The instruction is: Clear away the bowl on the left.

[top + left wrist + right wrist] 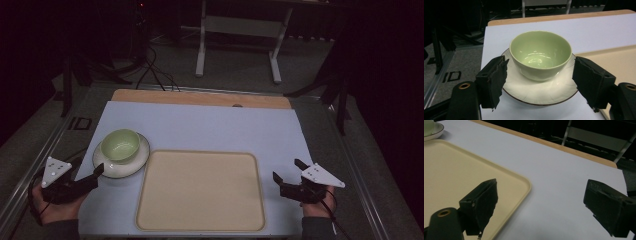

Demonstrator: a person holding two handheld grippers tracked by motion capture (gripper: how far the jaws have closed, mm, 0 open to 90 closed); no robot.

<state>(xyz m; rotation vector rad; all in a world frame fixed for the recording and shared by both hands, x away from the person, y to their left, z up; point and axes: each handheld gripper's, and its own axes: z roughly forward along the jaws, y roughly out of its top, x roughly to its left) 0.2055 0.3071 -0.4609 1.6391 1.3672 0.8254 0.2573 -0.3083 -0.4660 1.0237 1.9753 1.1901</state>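
- Nearest the person, the left gripper [95, 172] sits at the left edge of the table, held in a hand [52, 207], its 2 jaws spread wide and gripping nothing.
- In the left gripper view those jaws stand on either side of the plate [541, 93], close to its rim, though contact cannot be told.
- The right gripper [288, 171] is at the right edge, jaws also apart and empty, hovering over bare sheet just beside the tray's right edge.
- Between the 2 grippers lies a cream tray [200, 192] with rounded corners, flat on the sheet and with nothing on it.
- The white plate has a thin dark rim and sits just left of the tray's far-left corner; a pale green bowl [120, 144] stands upright on it.
- A pale blue-white sheet [215, 127] covers the table [200, 97], leaving a wooden strip showing along the far edge.
- Beyond the table the room is dark: grey floor, black cables [155, 75], and a white table frame [237, 37] on 2 legs.
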